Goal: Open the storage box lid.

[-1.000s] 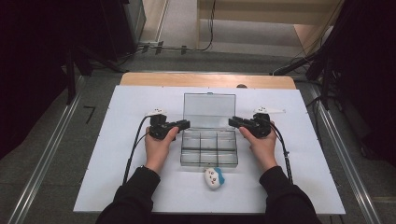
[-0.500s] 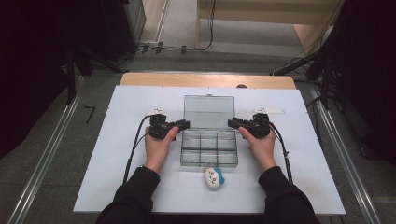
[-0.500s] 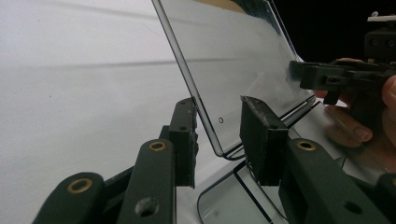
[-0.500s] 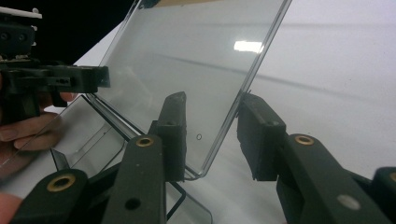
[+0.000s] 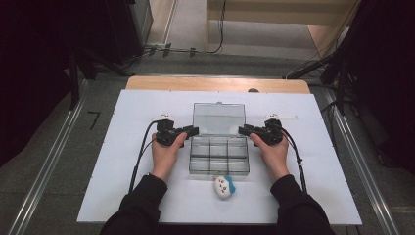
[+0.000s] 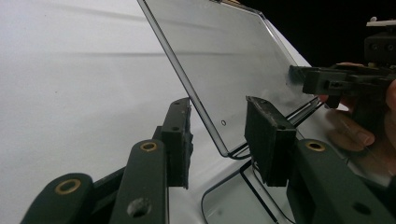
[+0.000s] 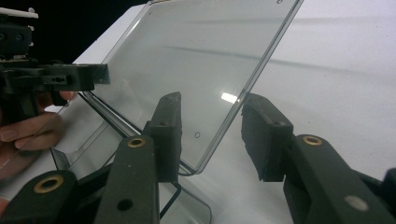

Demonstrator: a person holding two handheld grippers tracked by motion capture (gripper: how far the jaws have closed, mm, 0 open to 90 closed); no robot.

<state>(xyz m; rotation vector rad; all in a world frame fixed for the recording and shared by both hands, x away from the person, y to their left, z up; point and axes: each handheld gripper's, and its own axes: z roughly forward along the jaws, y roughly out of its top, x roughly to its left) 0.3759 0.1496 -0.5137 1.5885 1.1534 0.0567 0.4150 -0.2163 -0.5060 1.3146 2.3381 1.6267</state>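
Here the left gripper (image 5: 192, 130) and right gripper (image 5: 243, 130), jaws just opening, straddle the upright lid edges of the clear plastic compartment box (image 5: 219, 155) without pressing.

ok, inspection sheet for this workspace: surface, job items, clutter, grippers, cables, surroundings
Surface: white board on a wooden table.
Job's things: clear compartment box, compartments look empty; its lid is open, standing at the back.
Clutter: small white and blue toy in front of the box.
Grippers: left gripper and right gripper each straddle a side edge of the lid; jaws have just been opening, pads off the plastic.
Cables: one black cable trails from each gripper toward the person; more on the floor behind.
Surroundings: grey floor, metal rails on both sides, dark equipment at the edges.
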